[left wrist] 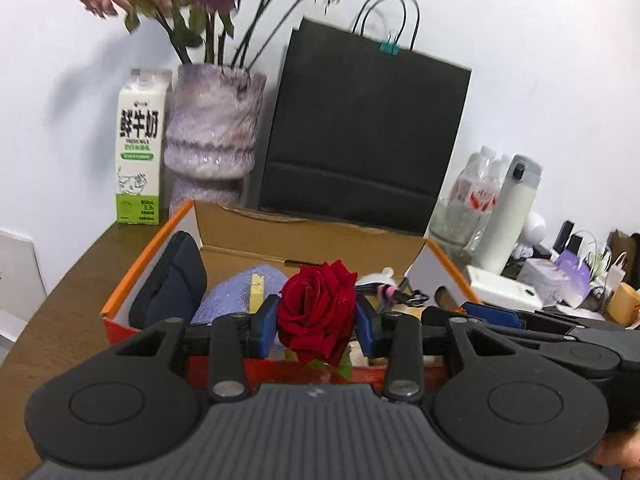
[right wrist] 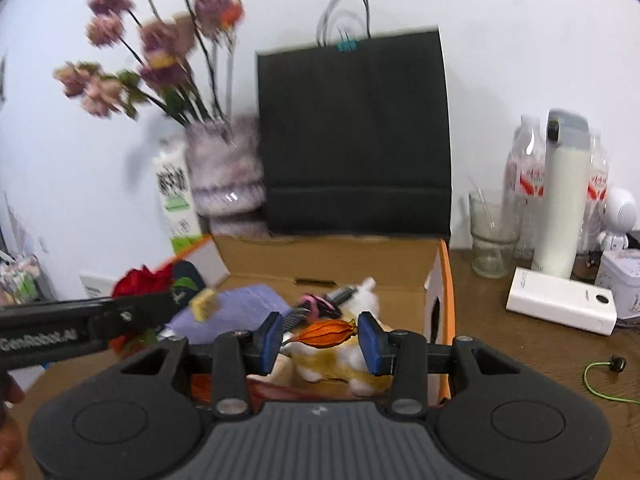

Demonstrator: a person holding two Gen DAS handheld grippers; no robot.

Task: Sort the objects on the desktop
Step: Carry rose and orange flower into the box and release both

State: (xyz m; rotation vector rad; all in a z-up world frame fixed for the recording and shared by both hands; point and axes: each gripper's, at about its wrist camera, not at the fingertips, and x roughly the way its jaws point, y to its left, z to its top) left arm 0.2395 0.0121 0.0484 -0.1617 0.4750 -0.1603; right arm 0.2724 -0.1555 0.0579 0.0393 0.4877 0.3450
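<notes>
My left gripper is shut on a red rose and holds it above the near edge of an open orange-and-cardboard box. My right gripper is shut on an orange dried lantern pod above the same box. Inside the box lie a dark blue pouch, a lilac cloth, a white and yellow plush toy and a pink and black item. The rose and left gripper show at the left of the right wrist view.
Behind the box stand a vase of dried flowers, a milk carton and a black paper bag. To the right are a white flask, plastic bottles, a glass, a white power bank and a green cable.
</notes>
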